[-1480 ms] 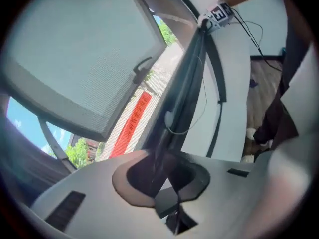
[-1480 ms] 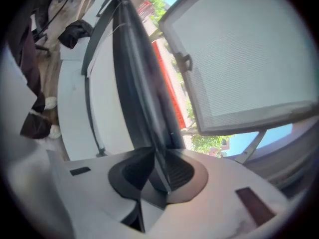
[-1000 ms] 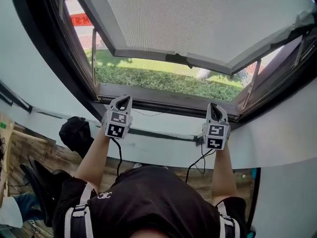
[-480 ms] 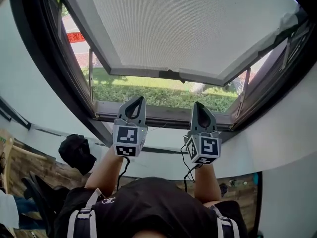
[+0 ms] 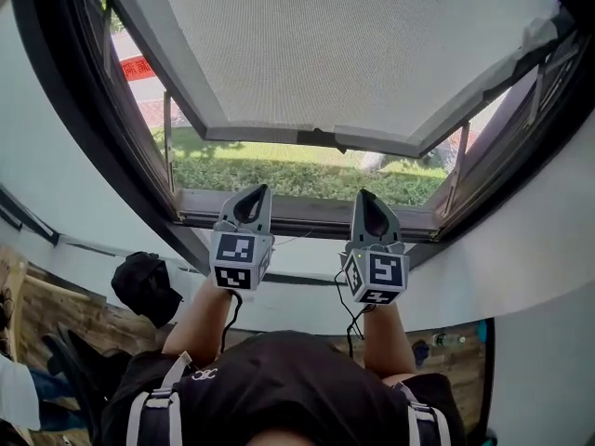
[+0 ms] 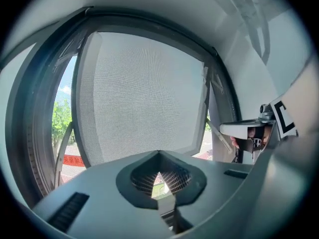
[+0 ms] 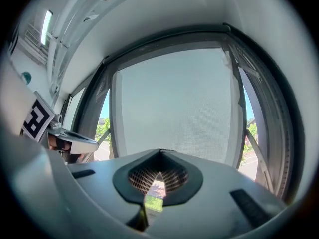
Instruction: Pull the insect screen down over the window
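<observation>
Insect screen: pale mesh point(image 5: 353, 54) in a grey frame hung above the sill point(image 5: 307, 215). Its bottom bar point(image 5: 270, 136) stopped well short of the sill, with grass showing in the gap.
Handling: probably light. The mesh looked soft and easy to dent or tear, the bar stiff and likely smooth.
Where to hold: best on the bottom bar, near the small dark tab point(image 5: 321, 140) above the sill's middle, and never on the mesh.
Left hand-held gripper point(image 5: 253, 198): in front of the sill, left of its middle, jaws pressed together, empty.
Right hand-held gripper point(image 5: 368, 201): in front of the sill, right of its middle, jaws likewise together, empty.
In the way: nothing between grippers and bar. Metal stays point(image 5: 167, 147) rose from the sill's ends. The jaws would need to part first.
Around: a dark bag point(image 5: 144, 282) lay below the sill's left end.
</observation>
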`<action>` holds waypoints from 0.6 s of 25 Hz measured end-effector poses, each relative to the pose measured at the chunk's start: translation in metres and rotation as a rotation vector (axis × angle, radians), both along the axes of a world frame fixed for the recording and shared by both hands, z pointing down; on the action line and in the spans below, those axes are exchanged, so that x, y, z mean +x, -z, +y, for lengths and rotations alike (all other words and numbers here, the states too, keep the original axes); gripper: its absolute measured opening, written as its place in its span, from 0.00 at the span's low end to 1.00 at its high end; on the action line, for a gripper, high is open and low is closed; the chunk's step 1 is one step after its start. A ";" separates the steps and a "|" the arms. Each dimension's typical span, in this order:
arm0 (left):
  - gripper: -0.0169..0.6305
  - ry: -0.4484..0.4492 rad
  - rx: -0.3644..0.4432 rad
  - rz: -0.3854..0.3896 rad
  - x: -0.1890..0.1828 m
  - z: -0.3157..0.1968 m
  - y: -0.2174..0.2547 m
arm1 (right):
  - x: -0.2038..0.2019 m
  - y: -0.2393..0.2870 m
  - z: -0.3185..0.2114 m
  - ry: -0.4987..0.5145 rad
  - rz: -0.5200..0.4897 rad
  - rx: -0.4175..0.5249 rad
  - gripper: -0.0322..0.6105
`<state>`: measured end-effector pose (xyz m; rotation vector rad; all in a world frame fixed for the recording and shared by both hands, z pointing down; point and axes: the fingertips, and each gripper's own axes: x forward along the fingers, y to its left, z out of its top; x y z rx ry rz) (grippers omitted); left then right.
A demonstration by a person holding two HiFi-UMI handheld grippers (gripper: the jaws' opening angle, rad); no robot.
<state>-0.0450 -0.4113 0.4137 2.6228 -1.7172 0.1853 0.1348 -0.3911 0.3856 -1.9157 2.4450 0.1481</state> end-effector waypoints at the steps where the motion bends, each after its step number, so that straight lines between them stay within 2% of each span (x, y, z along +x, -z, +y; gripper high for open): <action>1: 0.04 0.000 0.000 -0.001 0.000 0.001 -0.001 | 0.000 -0.002 0.000 -0.001 0.004 -0.004 0.05; 9: 0.04 0.024 0.018 -0.070 -0.004 0.004 -0.004 | -0.003 -0.012 0.002 0.000 0.006 -0.028 0.05; 15: 0.04 0.014 -0.013 -0.029 -0.005 0.003 -0.011 | -0.008 -0.019 0.002 0.010 0.018 -0.040 0.05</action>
